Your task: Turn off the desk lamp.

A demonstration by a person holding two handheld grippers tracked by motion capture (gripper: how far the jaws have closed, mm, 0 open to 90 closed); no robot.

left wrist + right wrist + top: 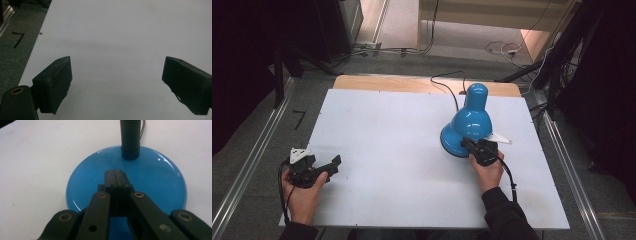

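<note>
Lamp base point(150, 182): beneath right gripper point(115, 173), neck point(130, 140) at 12 o'clock | right fingers: clenched, empty | left gripper point(116, 72): fingers released over bench point(120, 30)

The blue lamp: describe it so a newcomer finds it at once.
On the white table, look at the far right area, in front of the person's right hand. The blue lamp stands there on a round glossy base with a ribbed dark neck, the table's sole coloured item.

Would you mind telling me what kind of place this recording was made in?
Probably a lab or workshop recording station: a white table fenced by metal rails, loose cables on the grey floor behind, and a blue desk lamp as the test object.
</note>
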